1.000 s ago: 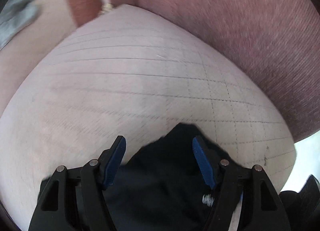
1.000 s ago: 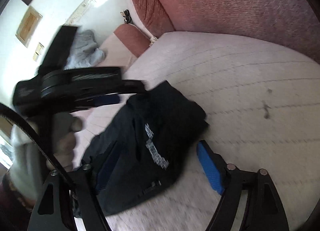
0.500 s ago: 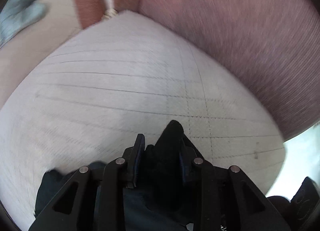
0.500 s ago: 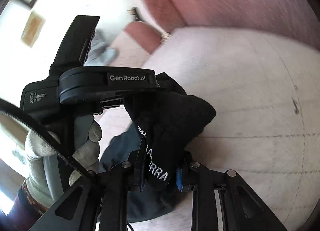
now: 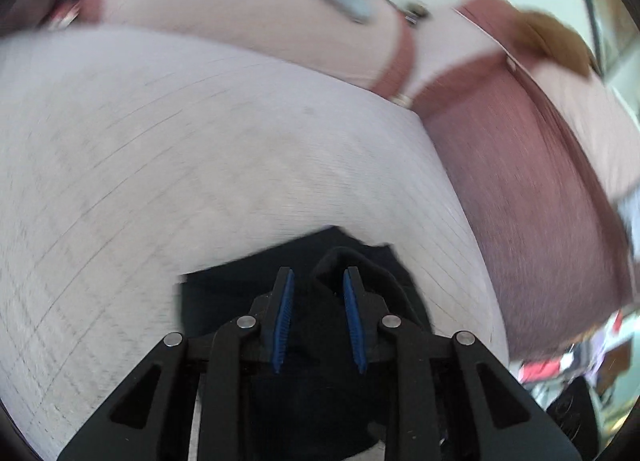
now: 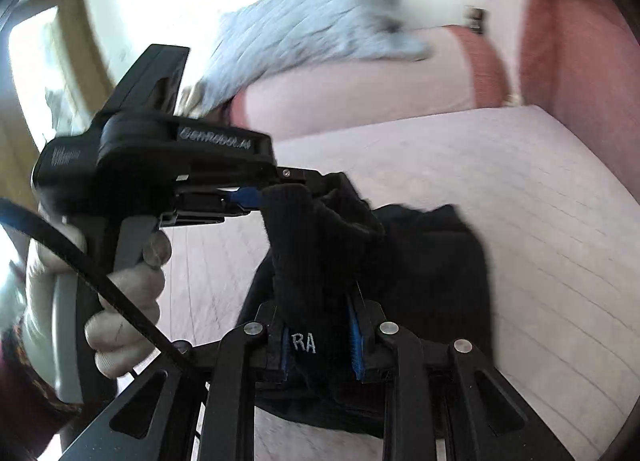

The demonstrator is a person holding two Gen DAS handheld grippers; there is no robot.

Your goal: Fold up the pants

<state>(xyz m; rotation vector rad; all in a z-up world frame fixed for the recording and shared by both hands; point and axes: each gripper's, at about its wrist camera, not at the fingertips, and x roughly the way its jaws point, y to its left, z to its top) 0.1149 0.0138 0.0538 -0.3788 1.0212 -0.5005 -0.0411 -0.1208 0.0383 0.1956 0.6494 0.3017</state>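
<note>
- Black pants (image 6: 432, 257) bunched on a pale quilted cushion (image 6: 520, 197), one part lifted off the surface, the rest lying in a heap below.
- Right gripper (image 6: 318, 337) closed on a thick fold of the pants, blue pads (image 6: 355, 341) pressing the cloth from both sides; white letters "RA" readable on the fabric between them.
- Left gripper (image 5: 316, 319) also clamped on a fold of the pants (image 5: 348, 265), blue pads (image 5: 282, 325) close together with dark cloth bulging up between them.
- From the right wrist view, left gripper (image 6: 280, 193) seen from the side, gripping the upper tip of the raised fold, just above and left of the right one.
- Gloved left hand (image 6: 128, 289) wrapped around the grey handle of that tool.
- Behind the cushion, a reddish-brown sofa backrest (image 5: 520, 189) and a second pale seat (image 5: 240, 17).
- Grey-blue cloth (image 6: 312, 25) lying on that farther seat, probably another garment, but too blurred to tell.
- A brown soft object (image 5: 556, 41) on top of the backrest, unclear in shape.
</note>
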